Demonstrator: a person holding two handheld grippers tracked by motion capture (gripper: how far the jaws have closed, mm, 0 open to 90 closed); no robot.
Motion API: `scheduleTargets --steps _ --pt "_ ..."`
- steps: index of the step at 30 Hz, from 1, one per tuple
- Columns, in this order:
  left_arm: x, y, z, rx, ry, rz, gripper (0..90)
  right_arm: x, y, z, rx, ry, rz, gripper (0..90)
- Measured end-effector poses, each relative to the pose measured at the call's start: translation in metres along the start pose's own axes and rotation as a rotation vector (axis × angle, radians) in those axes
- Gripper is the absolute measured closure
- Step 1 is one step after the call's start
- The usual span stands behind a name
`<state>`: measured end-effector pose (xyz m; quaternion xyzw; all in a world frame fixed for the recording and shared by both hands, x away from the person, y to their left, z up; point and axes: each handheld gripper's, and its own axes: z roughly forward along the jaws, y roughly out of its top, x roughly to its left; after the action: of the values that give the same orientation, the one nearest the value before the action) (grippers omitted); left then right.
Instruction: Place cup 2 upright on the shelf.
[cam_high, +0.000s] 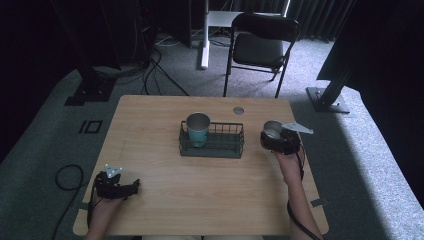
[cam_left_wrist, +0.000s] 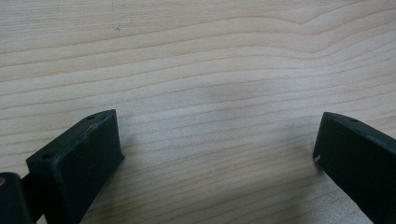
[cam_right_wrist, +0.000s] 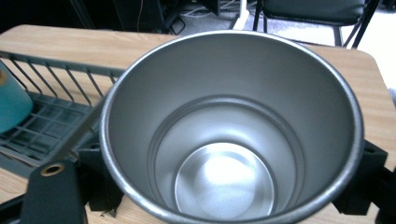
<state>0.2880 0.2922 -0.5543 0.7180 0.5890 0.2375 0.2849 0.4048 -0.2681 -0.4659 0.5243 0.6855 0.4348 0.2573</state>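
Well, from where I stand, biggest thing first:

Table: the rectangular light wooden table (cam_high: 165, 200) takes up the middle of the high view.

Basket: a dark green wire basket (cam_high: 222, 145), oblong, sits near the table's centre, a touch toward twelve o'clock.

Teal cup: a teal metal cup with a silver rim (cam_high: 198, 129) stands upright inside the basket's nine o'clock end.

Steel cup: a plain stainless-steel cup (cam_high: 272, 130), open mouth up and empty, is at three o'clock from the basket, just beside its end and outside it. In the right gripper view its bright inside (cam_right_wrist: 224, 182) faces the camera, the basket (cam_right_wrist: 42, 116) off at nine o'clock.

Right gripper: the black right gripper (cam_high: 281, 140) holds the steel cup, its jaws pressed to opposite sides of the wall; whether the cup's base touches the table I cannot tell.

Left gripper: the black left gripper (cam_high: 131, 187) rests low at the table's seven o'clock corner, well apart from the basket. In the left gripper view (cam_left_wrist: 217, 154) its jaws stand wide apart over bare wood, nothing between them.
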Motion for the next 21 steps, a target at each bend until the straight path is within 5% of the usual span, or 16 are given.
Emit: scheduleTargets --steps 21 --pt "0.000 0.000 0.000 0.000 0.000 0.000 1.6 0.027 0.037 -0.015 -0.035 0.112 -0.090 16.9"
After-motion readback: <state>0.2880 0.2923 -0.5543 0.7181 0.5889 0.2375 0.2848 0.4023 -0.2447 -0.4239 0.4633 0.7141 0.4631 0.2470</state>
